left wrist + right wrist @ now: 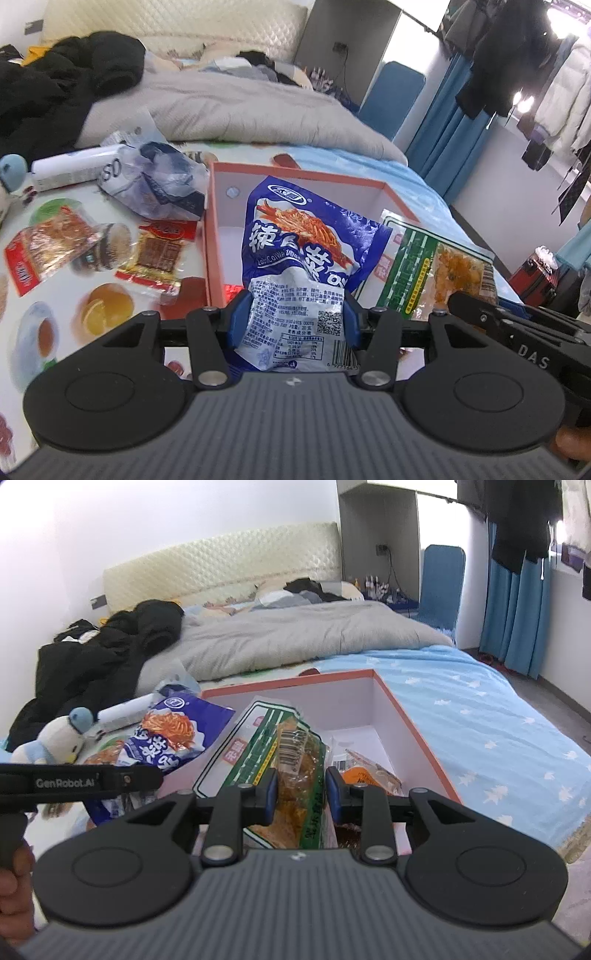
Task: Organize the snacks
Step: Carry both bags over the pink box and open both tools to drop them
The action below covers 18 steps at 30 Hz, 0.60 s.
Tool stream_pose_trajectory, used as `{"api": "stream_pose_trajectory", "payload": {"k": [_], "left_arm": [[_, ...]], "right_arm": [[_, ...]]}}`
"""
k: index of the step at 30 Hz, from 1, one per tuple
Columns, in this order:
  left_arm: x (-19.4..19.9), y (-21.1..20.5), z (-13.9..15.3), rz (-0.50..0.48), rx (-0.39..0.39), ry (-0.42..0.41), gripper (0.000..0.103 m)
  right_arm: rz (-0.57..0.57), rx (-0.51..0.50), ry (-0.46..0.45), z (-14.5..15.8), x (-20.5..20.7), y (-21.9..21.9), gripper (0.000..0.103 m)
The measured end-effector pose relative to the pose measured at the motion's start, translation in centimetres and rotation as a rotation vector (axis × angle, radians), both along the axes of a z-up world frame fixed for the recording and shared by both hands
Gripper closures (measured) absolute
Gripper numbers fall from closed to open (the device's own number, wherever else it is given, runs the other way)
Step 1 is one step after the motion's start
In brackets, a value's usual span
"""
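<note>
A bedroom holds a wide bed with a star-printed blue sheet, a rumpled grey quilt, a heap of black clothing and a cream padded headboard, with blue curtains at the window. On the food-patterned cloth at the bed's near end sits an open orange-rimmed box, loose red snack packets lying beside it. The left gripper clamps a blue noodle-snack bag above the box, and the right gripper pinches a green-bordered snack bag over its interior.

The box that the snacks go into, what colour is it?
Box: orange outside and rim, white inside, clearest in the right wrist view.
</note>
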<state>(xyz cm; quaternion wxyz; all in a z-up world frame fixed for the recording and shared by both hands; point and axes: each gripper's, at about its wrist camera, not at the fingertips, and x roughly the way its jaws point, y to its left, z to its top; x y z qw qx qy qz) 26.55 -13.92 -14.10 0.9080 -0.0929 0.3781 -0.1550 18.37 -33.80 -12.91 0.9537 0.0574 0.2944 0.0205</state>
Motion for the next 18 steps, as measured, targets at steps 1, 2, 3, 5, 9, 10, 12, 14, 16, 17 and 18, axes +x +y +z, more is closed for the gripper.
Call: {"api": "stream_pose_trajectory", "payload": {"k": [1,2,3,5,9,10,12,14,16,17,18], "left_arm": [[1.1,-0.3,-0.3,-0.002,0.001,0.014,0.047],[1.9,-0.3,-0.7,-0.003,0.002,0.023,0.047],[2.9,-0.6,-1.1,-0.01,0.007,0.034,0.046],[4.1,-1.0,-1.7,-0.01,0.015,0.047,0.046],[6.1,-1.2,-3.1,0.0,0.015,0.077,0.046],[6.4,-1.2,-3.4,0.001,0.009,0.08,0.046],[6.6,-1.2,-3.7,-0.001,0.003,0.08,0.044],[6.7,-1.3,-3.7,-0.004,0.009,0.079,0.039],[6.5,-1.3,-3.4,-0.008,0.019,0.065,0.033],[6.4,-1.2,-3.1,-0.005,0.025,0.053,0.031],[6.1,-1.1,-2.8,-0.003,0.028,0.042,0.028]], "right_arm": [[-0.001,-0.001,0.011,-0.4,1.0,-0.3,0.073],[-0.002,-0.001,0.019,-0.7,1.6,-0.6,0.073],[-0.001,0.001,0.029,-1.1,2.3,-0.8,0.073],[0.004,0.011,0.056,-2.0,3.9,-1.2,0.072],[0.026,0.01,0.1,-3.8,6.1,-1.3,0.071],[0.035,0.02,0.111,-4.2,6.5,-1.3,0.069],[0.046,0.027,0.128,-4.8,7.1,-1.4,0.068],[0.044,0.012,0.137,-5.2,7.3,-1.2,0.068],[0.034,0.001,0.149,-5.4,7.4,-1.1,0.06],[0.028,0.002,0.152,-5.4,7.4,-1.1,0.058],[0.024,0.005,0.151,-5.3,7.3,-1.1,0.055]]}}
